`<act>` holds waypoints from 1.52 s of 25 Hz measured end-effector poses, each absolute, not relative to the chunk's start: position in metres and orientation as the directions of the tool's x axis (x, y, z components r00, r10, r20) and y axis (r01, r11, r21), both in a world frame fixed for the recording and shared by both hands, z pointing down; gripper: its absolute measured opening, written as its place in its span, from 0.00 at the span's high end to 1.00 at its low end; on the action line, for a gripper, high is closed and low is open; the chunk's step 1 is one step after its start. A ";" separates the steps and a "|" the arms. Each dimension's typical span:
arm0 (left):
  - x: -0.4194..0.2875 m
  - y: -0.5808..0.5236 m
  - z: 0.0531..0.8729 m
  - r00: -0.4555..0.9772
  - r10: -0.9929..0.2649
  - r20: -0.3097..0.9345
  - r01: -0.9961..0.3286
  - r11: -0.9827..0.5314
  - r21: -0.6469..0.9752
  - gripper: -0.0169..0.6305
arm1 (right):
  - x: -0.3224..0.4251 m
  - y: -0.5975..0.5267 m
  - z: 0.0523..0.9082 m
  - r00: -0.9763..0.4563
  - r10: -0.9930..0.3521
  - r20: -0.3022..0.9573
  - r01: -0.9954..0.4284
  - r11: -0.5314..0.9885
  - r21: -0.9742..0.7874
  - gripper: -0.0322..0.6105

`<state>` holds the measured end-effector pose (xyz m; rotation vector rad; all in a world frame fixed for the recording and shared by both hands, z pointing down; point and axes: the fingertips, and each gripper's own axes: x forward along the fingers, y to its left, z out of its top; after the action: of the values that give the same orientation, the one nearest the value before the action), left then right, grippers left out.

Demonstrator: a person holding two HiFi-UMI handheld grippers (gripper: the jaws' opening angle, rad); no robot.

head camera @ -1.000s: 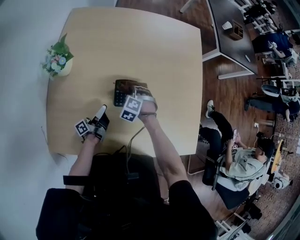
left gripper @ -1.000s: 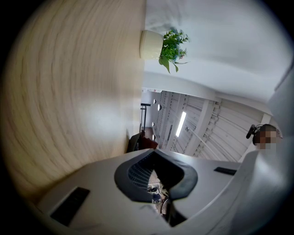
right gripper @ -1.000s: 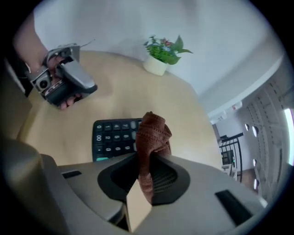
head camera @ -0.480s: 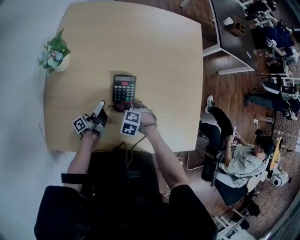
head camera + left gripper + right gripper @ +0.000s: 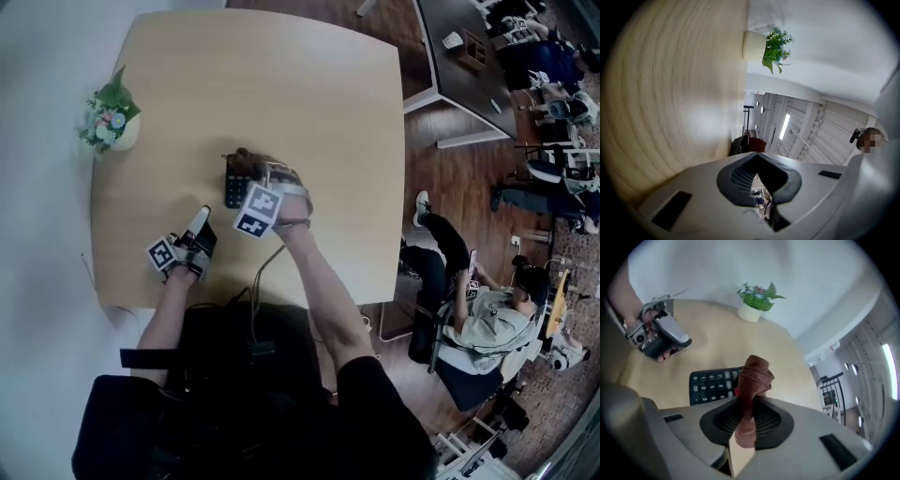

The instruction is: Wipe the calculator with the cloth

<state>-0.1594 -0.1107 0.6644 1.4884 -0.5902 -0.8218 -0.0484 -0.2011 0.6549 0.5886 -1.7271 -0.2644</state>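
Since half a second ago, the right gripper [image 5: 251, 171] has swept from the calculator's near edge forward over its keys. Its jaws are clamped on a bunched brown cloth [image 5: 754, 373], which sticks out over the calculator [image 5: 712, 383]; whether the cloth touches it I cannot tell. The black calculator lies flat on the wooden table [image 5: 319, 112]. Off its near-left corner, the left gripper [image 5: 202, 221] lies on the table, unmoved, jaws closed together on nothing. Well to the calculator's far left stands a small potted plant [image 5: 111, 120].
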 end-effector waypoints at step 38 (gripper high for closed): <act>-0.163 -0.112 0.667 0.613 -0.778 -0.140 0.109 -0.093 0.990 0.96 | -0.022 -0.068 0.703 -0.225 -0.131 0.966 -0.150 0.984 0.098 0.84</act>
<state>-0.1630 -0.1125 0.6670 1.4882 -0.5933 -0.8187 -0.0217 -0.0677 0.7026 0.2069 -1.8023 0.0180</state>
